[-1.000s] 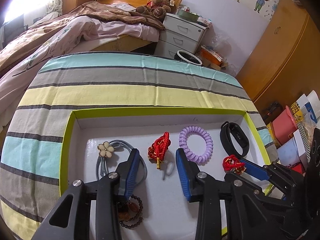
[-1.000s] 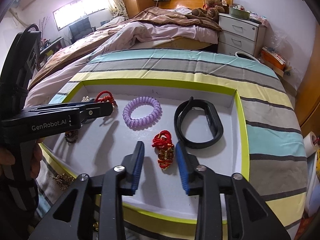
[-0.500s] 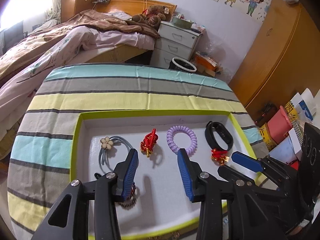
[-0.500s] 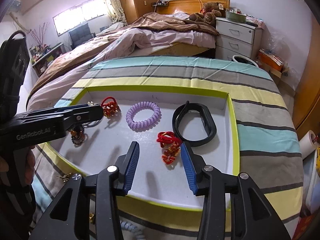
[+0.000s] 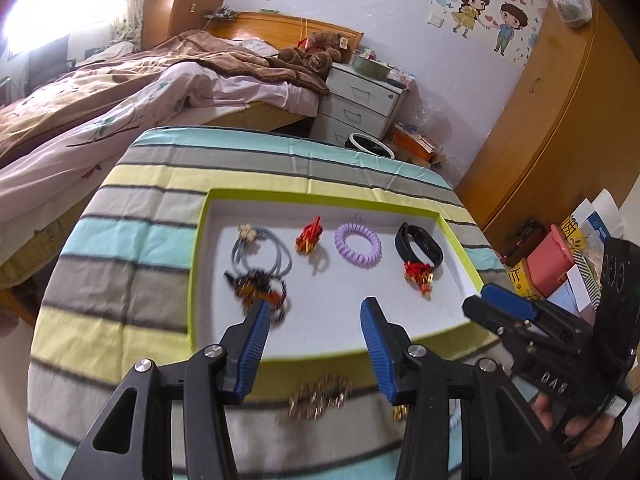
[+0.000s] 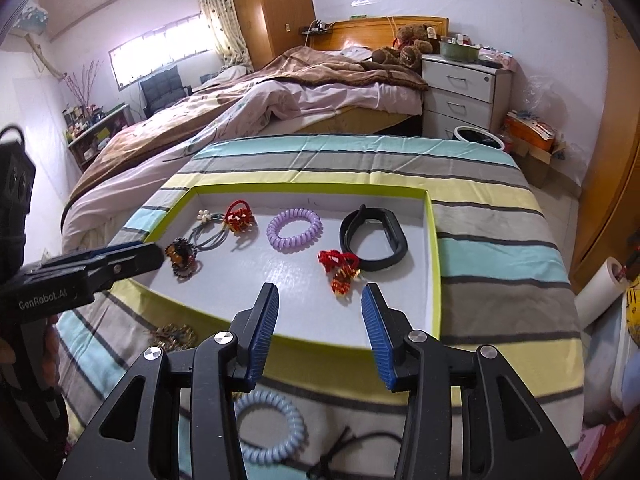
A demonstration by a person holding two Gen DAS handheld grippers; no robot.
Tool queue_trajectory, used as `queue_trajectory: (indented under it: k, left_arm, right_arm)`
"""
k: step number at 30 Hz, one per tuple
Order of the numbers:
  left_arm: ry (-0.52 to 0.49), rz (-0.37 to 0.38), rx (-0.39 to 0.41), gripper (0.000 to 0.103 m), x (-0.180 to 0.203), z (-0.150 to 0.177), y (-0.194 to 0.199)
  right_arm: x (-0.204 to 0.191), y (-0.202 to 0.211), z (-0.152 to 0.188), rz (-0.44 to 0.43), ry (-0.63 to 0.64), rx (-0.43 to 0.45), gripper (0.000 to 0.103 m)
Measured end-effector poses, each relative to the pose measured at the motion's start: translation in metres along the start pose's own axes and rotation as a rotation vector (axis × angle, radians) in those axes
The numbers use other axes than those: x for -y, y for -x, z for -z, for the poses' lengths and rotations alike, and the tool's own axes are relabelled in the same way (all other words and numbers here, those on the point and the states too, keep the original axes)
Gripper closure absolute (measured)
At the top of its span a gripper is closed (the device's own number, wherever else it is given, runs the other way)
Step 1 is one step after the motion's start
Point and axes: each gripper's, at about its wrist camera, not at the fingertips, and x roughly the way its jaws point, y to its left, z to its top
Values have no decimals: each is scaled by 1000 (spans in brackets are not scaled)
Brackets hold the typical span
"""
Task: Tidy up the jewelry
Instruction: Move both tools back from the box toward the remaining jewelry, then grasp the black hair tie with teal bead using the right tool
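Friend: What just changed?

Me: I pulled both claws back and up from the tray. My left gripper (image 5: 315, 306) is opening wider with nothing in it. My right gripper (image 6: 321, 290) is wide open and holds nothing too.

Friend: So where did the things go?

Me: The bead bracelet (image 5: 260, 288) now lies in the near left part of the white tray (image 5: 196, 280). The red knot charm (image 6: 340, 268) lies on the right, touching the black wristband (image 6: 374, 238). I think those two are done.

Friend: What's left?

Me: Closest to me, outside the tray, I see a gold chain piece (image 5: 320, 396), a pale blue spiral hair tie (image 6: 272, 428) and a black cord tie (image 6: 348, 448). I guess those go in next.

Friend: What else is in the tray?

Me: At the far side, left to right: a grey hair tie with a flower (image 5: 260, 252), another red knot (image 5: 310, 236) and a purple spiral hair tie (image 5: 357, 245).

Friend: And around it?

Me: The tray sits on a striped cloth (image 5: 120, 240). Past it is a messy bed (image 5: 140, 96), a teddy bear (image 5: 316, 54), white drawers (image 5: 360, 100) and a wooden wardrobe (image 5: 560, 120).
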Motion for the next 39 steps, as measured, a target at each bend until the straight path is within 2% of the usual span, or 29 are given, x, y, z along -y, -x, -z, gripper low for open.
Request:
queue_trajectory:
  k: [15, 20, 31, 39]
  left_arm:
    - [31, -6, 28, 56, -11, 52, 38]
    - [46, -1, 16, 56, -18, 72, 43]
    - [58, 5, -2, 56, -22, 96, 45]
    - [59, 4, -16, 54, -21, 101, 40]
  right_arm:
    - [15, 40, 40, 24, -49, 24, 59]
    - [27, 47, 60, 76, -66, 12, 59]
    - [44, 34, 90, 118, -109, -61, 59]
    - [38, 28, 85, 131, -79, -67, 59]
